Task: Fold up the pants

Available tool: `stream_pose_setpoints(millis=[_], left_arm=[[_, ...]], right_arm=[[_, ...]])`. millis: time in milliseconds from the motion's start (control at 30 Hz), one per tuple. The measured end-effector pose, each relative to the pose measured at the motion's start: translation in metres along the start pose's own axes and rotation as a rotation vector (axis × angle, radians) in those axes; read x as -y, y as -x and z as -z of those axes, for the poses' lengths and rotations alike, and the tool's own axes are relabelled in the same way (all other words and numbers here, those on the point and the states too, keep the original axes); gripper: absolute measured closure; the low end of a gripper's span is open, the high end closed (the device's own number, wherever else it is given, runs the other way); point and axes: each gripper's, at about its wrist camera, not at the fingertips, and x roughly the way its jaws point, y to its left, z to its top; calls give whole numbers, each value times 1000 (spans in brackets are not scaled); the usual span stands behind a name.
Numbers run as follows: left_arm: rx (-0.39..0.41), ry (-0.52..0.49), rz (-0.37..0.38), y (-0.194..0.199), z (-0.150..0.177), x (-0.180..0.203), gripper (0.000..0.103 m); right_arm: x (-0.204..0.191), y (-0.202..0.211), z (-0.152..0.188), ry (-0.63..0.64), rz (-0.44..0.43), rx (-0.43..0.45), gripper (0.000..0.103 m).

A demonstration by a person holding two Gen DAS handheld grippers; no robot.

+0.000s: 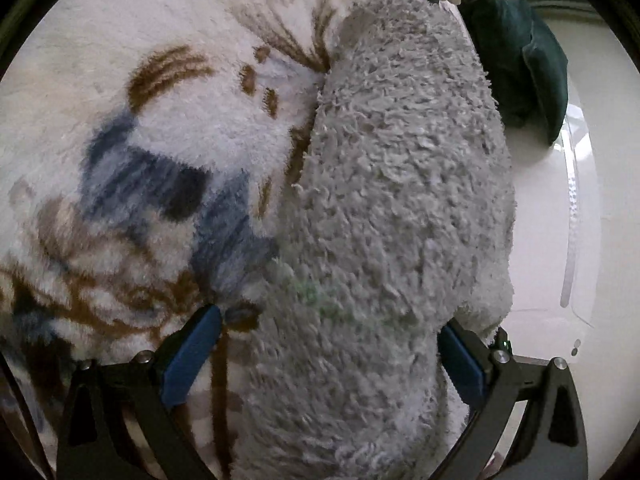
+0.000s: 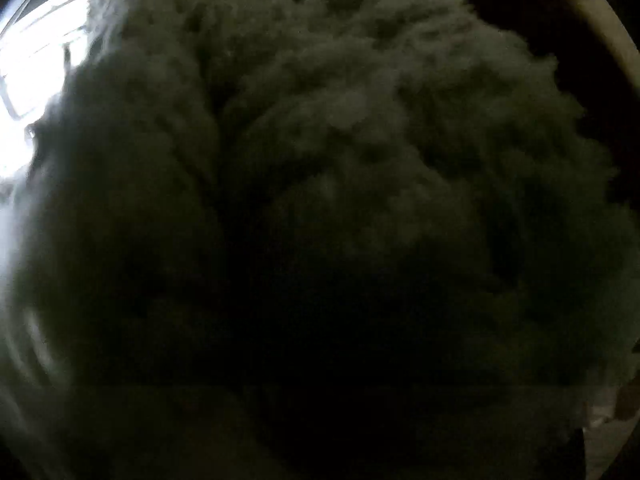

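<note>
Two wide-spread jaws flanking grey fleece pants (image 1: 400, 184), patterned blanket (image 1: 140, 140) beside

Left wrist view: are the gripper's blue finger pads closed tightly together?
No, the blue pads stand wide apart, with the fluffy grey pants between them.

Home setting, plush patterned blanket (image 1: 140, 140), dark green garment (image 1: 532, 68), white surface (image 1: 580, 380)
</note>
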Motion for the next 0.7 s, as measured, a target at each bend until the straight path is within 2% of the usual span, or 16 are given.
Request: stream_pose_setpoints(millis=[67,100,133,167,233,367,533,700], left_arm=[[-10,-4,2,1,-2,3,0],[-6,-8,6,1,-6,5,8],[7,-24,28,4,-7,9,38],[18,-49,74,10,-5,14,51],[30,-113,80,20,-1,30,62],[39,-148,106,41,8,49,64],[44,-208,123,78,14,72,65],[73,-248,145,123,-6,91,65]], right_arm=[[-2,1,3,-14,19,26,2],[-5,4,8,-5,47,50,12],[-7,6,12,-2,67,62,30],[-10,11,17,-4,68,82,36],[-15,19,26,-25,49,114,52],[-41,36,44,-3,49,187,55],[-83,50,73,51,70,232,57],[-146,72,97,119,68,255,58]])
